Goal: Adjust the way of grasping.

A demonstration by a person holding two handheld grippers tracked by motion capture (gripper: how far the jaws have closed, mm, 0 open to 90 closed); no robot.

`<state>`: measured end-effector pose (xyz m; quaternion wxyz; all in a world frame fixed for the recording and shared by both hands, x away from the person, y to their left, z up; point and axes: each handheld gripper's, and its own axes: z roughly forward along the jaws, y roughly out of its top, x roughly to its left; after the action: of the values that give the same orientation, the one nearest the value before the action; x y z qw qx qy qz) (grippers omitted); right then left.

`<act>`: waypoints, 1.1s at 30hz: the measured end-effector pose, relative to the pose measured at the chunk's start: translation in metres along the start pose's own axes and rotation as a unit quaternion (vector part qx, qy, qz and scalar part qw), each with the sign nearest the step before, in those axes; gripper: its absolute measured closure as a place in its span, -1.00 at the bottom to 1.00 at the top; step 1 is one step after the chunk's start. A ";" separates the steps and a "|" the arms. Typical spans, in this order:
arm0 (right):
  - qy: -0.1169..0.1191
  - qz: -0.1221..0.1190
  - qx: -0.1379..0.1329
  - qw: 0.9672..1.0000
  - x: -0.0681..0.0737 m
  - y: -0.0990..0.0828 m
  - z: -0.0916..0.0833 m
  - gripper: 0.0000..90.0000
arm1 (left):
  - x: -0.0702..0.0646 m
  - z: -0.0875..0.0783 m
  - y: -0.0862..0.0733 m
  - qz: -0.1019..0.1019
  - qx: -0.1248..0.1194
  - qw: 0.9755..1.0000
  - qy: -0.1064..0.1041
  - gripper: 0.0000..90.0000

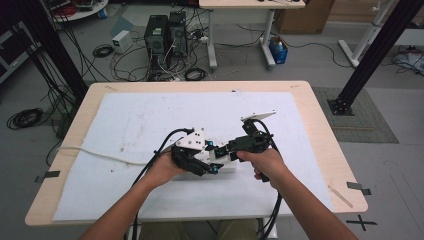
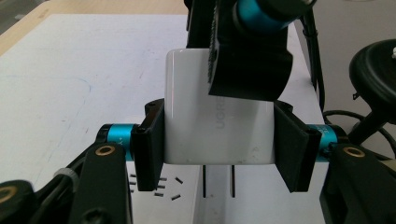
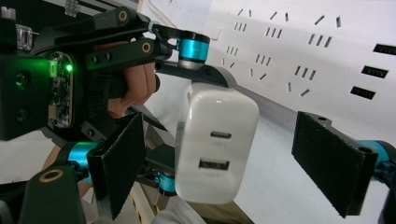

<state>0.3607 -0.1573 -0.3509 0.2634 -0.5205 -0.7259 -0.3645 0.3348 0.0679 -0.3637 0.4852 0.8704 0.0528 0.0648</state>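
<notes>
A white wall charger (image 2: 196, 93) marked UGREEN sits between the jaws of my left gripper (image 2: 219, 144), which is shut on its two sides. Its two prongs (image 2: 232, 179) hang just above a white power strip (image 2: 212, 205). My right gripper (image 3: 226, 156) is open, with its pads spread to either side of the charger (image 3: 217, 144) and touching neither side. The charger's port face points at that camera. One right gripper pad (image 2: 247, 65) overlaps the charger's far end. In the high view both grippers, left (image 1: 212, 159) and right (image 1: 225, 152), meet over the power strip (image 1: 227, 169) at the table's front middle.
A white mat (image 1: 150, 120) covers most of the wooden table (image 1: 320, 125). The strip's white cable (image 1: 100, 154) runs off to the left edge. Rows of sockets on the strip (image 3: 299, 51) lie behind the charger. Computer towers (image 1: 165, 35) and cables stand on the floor beyond.
</notes>
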 end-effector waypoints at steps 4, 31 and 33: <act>0.002 0.001 0.006 1.000 -0.002 0.001 0.002 -0.47 | -0.001 0.002 0.001 0.005 0.000 1.000 0.000 -0.05; 0.071 0.015 0.001 0.997 -0.026 -0.005 0.005 0.38 | -0.014 0.014 0.006 0.057 0.039 0.997 0.045 -0.08; 0.055 -0.006 0.001 0.998 -0.026 -0.006 0.005 0.38 | -0.012 0.013 0.006 0.023 0.041 0.998 0.050 -0.42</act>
<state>0.3631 -0.1689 -0.3749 0.3009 -0.4948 -0.7142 -0.3932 0.3253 0.0521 -0.3660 0.4442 0.8863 0.0590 0.1169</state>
